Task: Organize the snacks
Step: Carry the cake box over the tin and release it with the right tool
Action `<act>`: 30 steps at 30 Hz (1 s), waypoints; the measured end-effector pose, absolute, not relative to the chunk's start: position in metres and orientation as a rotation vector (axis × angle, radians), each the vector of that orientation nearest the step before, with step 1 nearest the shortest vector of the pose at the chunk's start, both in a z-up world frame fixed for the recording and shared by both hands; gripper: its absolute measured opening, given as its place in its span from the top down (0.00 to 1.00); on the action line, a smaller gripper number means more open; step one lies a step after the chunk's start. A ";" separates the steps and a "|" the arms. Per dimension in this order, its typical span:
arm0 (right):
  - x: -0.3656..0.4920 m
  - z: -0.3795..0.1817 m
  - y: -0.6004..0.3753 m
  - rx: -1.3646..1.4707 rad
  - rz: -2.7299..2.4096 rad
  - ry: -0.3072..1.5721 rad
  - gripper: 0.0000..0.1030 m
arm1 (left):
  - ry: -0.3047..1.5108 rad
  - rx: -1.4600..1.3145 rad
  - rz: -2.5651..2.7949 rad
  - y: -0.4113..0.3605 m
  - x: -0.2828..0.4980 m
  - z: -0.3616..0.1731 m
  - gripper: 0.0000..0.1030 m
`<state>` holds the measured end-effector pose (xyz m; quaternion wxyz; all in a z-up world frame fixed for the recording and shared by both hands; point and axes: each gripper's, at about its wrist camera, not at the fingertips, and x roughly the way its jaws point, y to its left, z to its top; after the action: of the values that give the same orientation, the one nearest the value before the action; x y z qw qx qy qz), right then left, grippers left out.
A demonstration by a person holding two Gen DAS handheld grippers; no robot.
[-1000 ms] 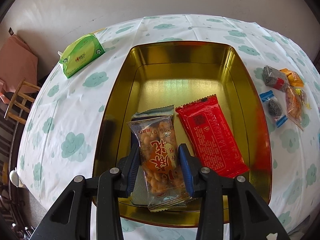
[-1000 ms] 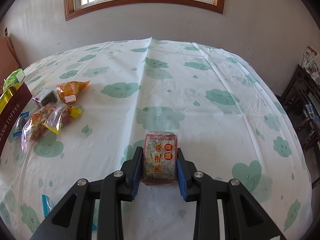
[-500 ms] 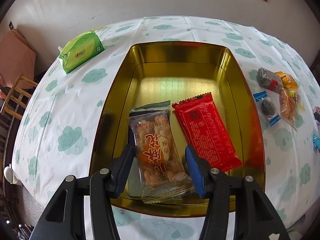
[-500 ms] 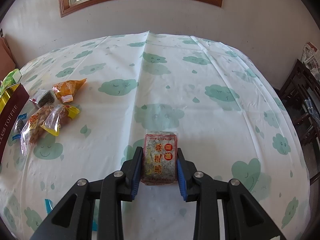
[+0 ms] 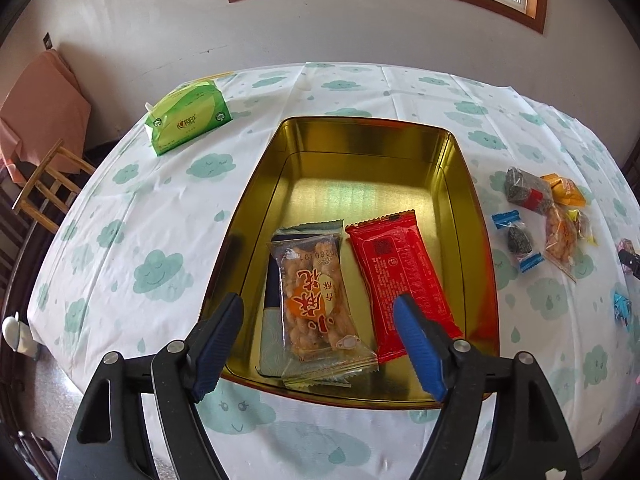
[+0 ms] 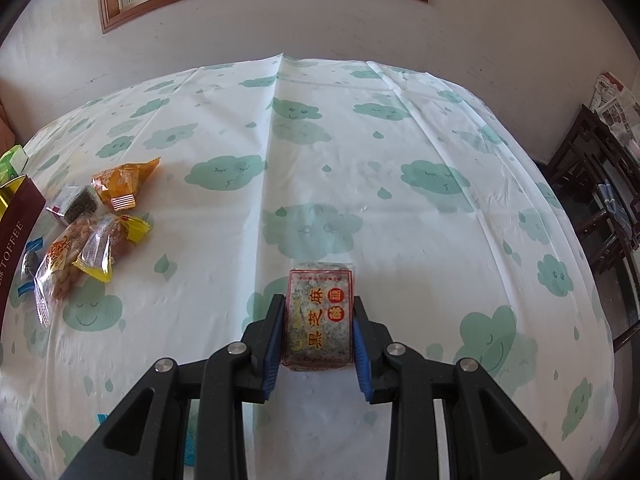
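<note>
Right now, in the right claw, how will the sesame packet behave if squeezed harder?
The sesame packet looks like a flat pressed slab, so it probably stays stiff. The right claw grips its side edges; brittle filling may crack. Its glossy wrapper could slip.

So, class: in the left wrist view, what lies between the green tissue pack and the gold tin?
Only bare cloud-print tablecloth lies between tissue pack and tin in the left wrist view.

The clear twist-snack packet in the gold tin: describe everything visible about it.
The clear twist-snack packet is a transparent plastic pouch with crimped ends, showing golden-brown fried twists, an orange label with white characters and a printed code near its far end. It lies flat and lengthwise in the gold tin, on top of a dark blue packet, beside the red packet. The open left gripper straddles its near end without touching it.
</note>
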<state>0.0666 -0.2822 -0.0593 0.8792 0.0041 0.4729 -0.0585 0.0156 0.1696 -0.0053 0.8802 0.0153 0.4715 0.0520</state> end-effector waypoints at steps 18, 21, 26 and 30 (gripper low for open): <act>0.051 0.004 -0.157 0.014 0.154 0.862 0.71 | 0.865 -0.050 0.192 0.192 -0.007 0.016 0.24; 0.046 0.010 -0.114 0.001 0.264 0.855 0.71 | 0.865 -0.067 0.219 0.204 -0.011 0.016 0.24; 0.039 0.017 -0.050 -0.027 0.409 0.849 0.71 | 0.867 -0.091 0.272 0.226 -0.020 0.015 0.24; 0.037 0.017 -0.006 -0.049 0.500 0.859 0.71 | 0.875 -0.113 0.309 0.242 -0.027 0.015 0.24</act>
<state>0.0370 -0.0060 0.0169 0.8788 -0.0233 0.4119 0.2398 -0.0265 0.2418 0.0149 0.8927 -0.0544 0.4218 0.1489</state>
